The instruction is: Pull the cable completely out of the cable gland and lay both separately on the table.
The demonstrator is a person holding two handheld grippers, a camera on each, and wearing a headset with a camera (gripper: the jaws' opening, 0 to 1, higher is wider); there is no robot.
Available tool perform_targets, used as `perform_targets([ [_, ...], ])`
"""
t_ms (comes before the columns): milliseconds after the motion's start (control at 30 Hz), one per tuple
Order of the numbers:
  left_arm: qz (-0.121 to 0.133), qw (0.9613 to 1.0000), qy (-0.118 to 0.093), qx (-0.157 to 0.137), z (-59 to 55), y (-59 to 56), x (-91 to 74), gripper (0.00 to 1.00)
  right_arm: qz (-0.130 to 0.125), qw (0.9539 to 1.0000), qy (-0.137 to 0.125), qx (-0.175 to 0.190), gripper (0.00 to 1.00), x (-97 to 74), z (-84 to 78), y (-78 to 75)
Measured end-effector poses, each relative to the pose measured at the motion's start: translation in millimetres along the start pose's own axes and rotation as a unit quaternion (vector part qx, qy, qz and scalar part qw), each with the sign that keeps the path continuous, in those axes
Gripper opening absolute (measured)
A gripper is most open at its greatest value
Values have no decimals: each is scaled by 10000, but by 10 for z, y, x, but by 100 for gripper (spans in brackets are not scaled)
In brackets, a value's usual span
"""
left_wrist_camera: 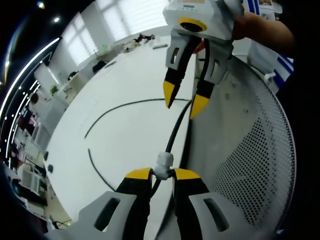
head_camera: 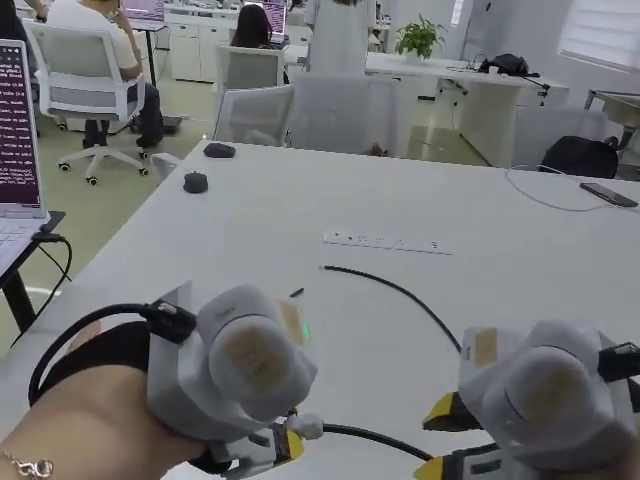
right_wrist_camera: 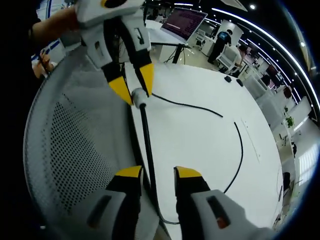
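Gland (left_wrist_camera: 164, 162) is sitting pinched betw. left gripper (left_wrist_camera: 162, 174) tips, jaws closed on it, just off the table (head_camera: 300, 220) edge. Cable (left_wrist_camera: 175, 132) is running from gland thru right gripper (left_wrist_camera: 183, 99), its jaws standing apart around it w/o clamping; rest is looping across table
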State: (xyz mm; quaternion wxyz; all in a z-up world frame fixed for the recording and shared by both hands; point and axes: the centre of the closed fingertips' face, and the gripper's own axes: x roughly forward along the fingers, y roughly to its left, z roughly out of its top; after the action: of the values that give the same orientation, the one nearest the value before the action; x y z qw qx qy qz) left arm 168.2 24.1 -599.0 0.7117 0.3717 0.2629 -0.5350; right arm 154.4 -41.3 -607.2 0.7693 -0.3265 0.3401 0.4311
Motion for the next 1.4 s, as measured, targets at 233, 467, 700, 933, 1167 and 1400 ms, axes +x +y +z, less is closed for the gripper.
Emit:
perform_targets([
  [233, -23, 9999, -51, 99, 60, -37, 6, 17, 140, 9988, -469, -32, 13, 121, 375, 142],
  [467, -45, 9999, -101, 23, 55, -17, -8, 16, 220, 9990, -383, -93, 3, 109, 278, 161],
  [700, 31, 9999, -65, -71, -9, 65, -21, 16, 69, 9997, -215, 42, 3, 54, 18, 52],
  [933, 78, 9999, -58, -139, -29, 107, -31, 16, -149, 9996, 131, 205, 3, -3, -319, -84],
  [1167, 155, 9995, -109, -246, -34, 158, -61, 16, -172, 9959, 424, 777, 4, -11, -604, -184],
  [1400, 93, 9997, -84, -205, -18, 103, -33, 16, 118, 9969, 337, 701, 21, 77, -312, -31],
])
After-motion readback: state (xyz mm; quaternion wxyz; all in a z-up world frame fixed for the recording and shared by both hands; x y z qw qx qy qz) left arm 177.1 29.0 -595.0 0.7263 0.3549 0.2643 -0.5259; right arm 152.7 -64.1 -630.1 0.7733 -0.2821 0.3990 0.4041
